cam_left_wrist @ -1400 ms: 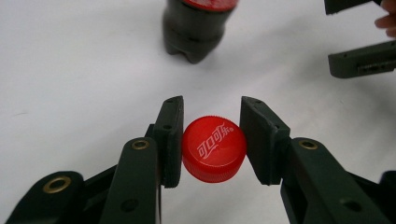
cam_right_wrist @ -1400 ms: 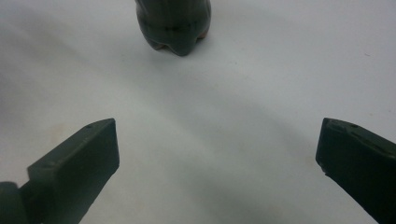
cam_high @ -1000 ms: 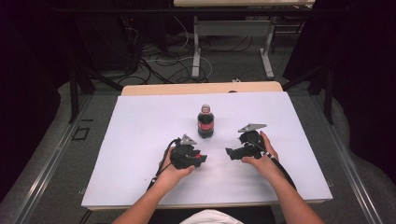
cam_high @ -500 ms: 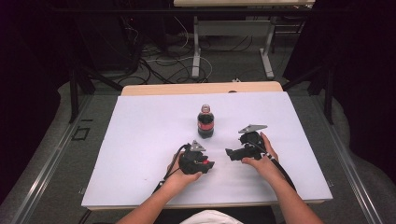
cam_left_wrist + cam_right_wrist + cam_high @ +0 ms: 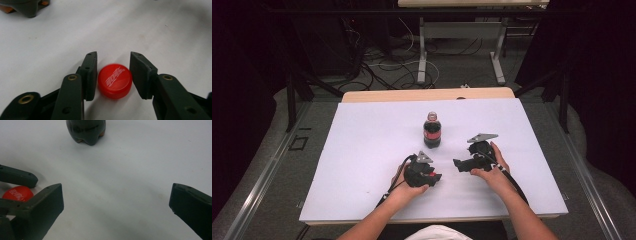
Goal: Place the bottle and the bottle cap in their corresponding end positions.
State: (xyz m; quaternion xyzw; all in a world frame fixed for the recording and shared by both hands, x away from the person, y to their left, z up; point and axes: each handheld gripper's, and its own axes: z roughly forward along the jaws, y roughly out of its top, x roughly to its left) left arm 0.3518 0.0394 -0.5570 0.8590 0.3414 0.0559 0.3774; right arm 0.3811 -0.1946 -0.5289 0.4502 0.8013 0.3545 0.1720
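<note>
A red bottle cap (image 5: pixel 115 80) lies flat on the white table between the jaws of my left gripper (image 5: pixel 113 62). Those jaws have just been opening. One pad sits right beside the cap and the other stands a little off it, so the cap is not pinched. A dark cola bottle (image 5: pixel 432 131) with a red label stands upright mid-table, beyond both grippers. In the high view my left gripper (image 5: pixel 437 177) points right, toward my right gripper (image 5: pixel 458 165). My right gripper (image 5: pixel 116 195) is wide open over bare table, facing the bottle's base (image 5: pixel 86 131) and the cap (image 5: pixel 18 193).
The white table top (image 5: pixel 362 150) has free room to the left, right and behind the bottle. Its near edge runs just below the person's forearms. Beyond the far edge are table legs and cables on the floor.
My left gripper has shifted a little to the right and toward the near edge. The right gripper and the bottle have stayed put.
</note>
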